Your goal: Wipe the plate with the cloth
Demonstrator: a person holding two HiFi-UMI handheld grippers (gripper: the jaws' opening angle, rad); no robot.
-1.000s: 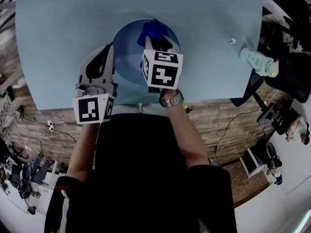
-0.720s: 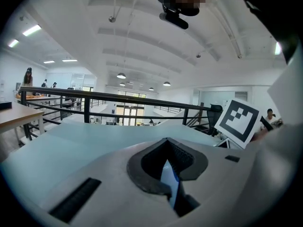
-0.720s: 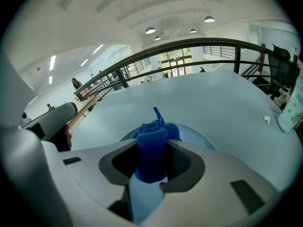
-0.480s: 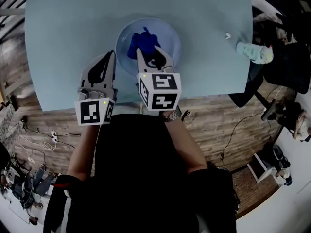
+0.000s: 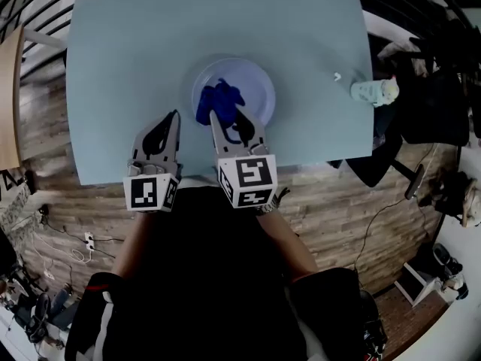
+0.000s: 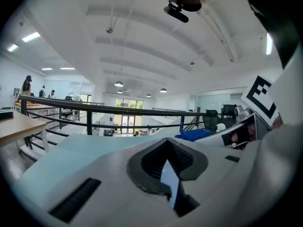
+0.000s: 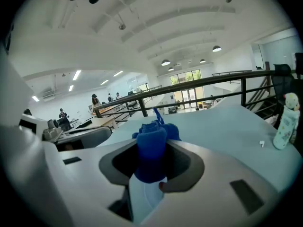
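1 pale blue table [image 5: 135, 51] fills the head view, and 1 round plate [image 5: 254, 89] sits flat near its middle, toward the person's edge, likely put there so both arms reach it without stretching. 2 grippers are in play. The right gripper [image 5: 229, 122] reaches over the plate's near rim, its jaws clamped on 1 blue cloth [image 5: 216, 100]. The right gripper view shows the cloth bunched into a roll and pinched between the 2 pads, with the free end spilling forward. It is held by the near end, probably so the loose bulk drags over the plate as the wiping surface. The cloth lies on the plate's near-left part, while the far and right parts look bare, so the wipe seems to be mid-way with that area left to cover. The left gripper [image 5: 169, 122] is over the table just left of the plate, with its jaws together on nothing. Only a thin sliver of table shows between them in the left gripper view. It looks parked close by, maybe ready to steady the plate; I cannot tell if it touches the rim. Off to the right, well apart from the plate, are 1 small pale bottle [image 5: 372, 92] lying near the table edge and 1 tiny white scrap [image 5: 337, 75] beside it, neither of them part of the wipe.
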